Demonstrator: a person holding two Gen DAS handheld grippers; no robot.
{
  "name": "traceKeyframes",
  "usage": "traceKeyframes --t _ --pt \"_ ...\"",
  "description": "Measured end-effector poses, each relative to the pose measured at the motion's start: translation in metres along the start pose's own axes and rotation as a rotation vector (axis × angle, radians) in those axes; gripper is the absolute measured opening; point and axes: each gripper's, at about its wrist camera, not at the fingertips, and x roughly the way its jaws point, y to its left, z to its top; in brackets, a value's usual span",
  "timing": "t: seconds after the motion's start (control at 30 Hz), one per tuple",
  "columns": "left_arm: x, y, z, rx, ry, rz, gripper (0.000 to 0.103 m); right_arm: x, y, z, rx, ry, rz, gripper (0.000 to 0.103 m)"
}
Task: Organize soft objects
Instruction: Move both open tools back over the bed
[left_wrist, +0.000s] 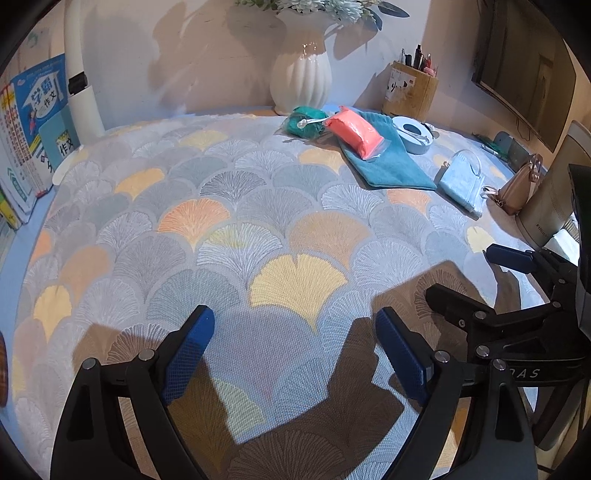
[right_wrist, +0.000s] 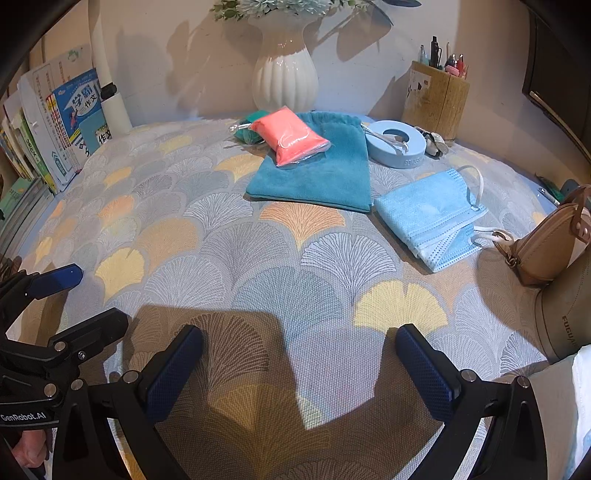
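Left wrist view: left tongs spread, nothing between them, over bare patterned surface. Soft things sit far back near the white vase: teal drawstring pouch lying flat, orange packet in clear wrap resting on its top end, green bundle just beside it. Blue face masks lie to the right of the pouch. Right tongs enter from the right edge, only partly seen.

Right wrist view: right tongs spread, empty. Pouch looks limp and light, best pinched at an edge. Packet probably slick, squashy; take it mid-body. Masks thin, stacked, count unclear; ear loops may snag. Green bundle mostly hidden behind the packet. Blue ring holder is rigid, not soft.
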Motion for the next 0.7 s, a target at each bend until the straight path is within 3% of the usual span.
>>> traceKeyframes --t 0.2,0.37,0.5,0.7 --pt "-0.001 0.001 0.0 -0.01 -0.003 -0.009 0.088 0.0 0.0 0.0 0.0 -0.001 0.0 0.103" --pt "-0.006 0.009 0.001 -0.077 -0.007 0.015 0.088 0.0 0.0 0.0 -0.001 -0.001 0.001 0.103" --pt "-0.025 0.014 0.017 -0.134 -0.021 -0.035 0.088 0.0 0.0 0.0 -0.001 -0.002 0.001 0.103" --pt "-0.041 -0.013 0.067 -0.001 -0.055 -0.022 0.088 0.0 0.0 0.0 -0.001 -0.003 0.002 0.103"
